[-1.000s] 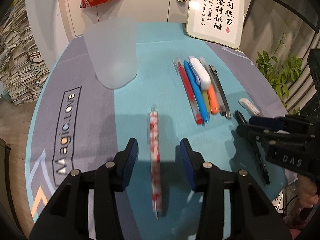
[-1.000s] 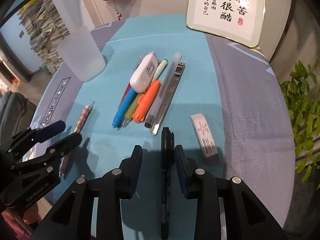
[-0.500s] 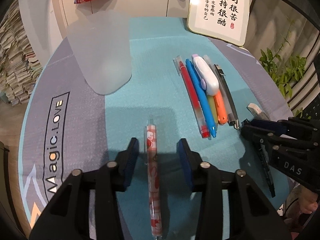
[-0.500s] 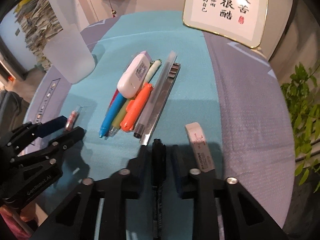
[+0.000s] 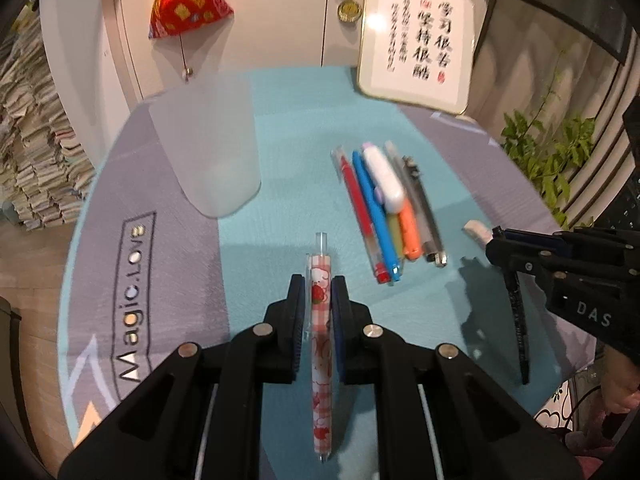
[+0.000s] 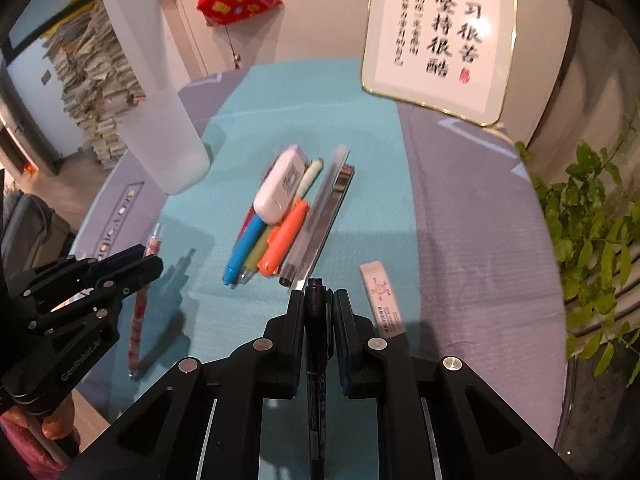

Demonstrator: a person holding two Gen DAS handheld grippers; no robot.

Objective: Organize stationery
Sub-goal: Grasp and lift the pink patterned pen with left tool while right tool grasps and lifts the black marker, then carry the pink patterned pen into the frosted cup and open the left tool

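The table mat is showing "Magic.LOVE" in a black-outlined box. The right gripper is carrying "DAS" in white on its black body. The framed calligraphy board is displaying the Chinese characters 学习很苦 坚持很酷, with smaller lines too blurred to read.

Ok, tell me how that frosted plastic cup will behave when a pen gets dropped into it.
The frosted cup looks thin-walled and holds nothing visible, so it is probably light and may slide on the mat. It is tall with a narrow base, so a long pen like the pink patterned pen leaning on its rim might tip it. Lowering gently seems safer.
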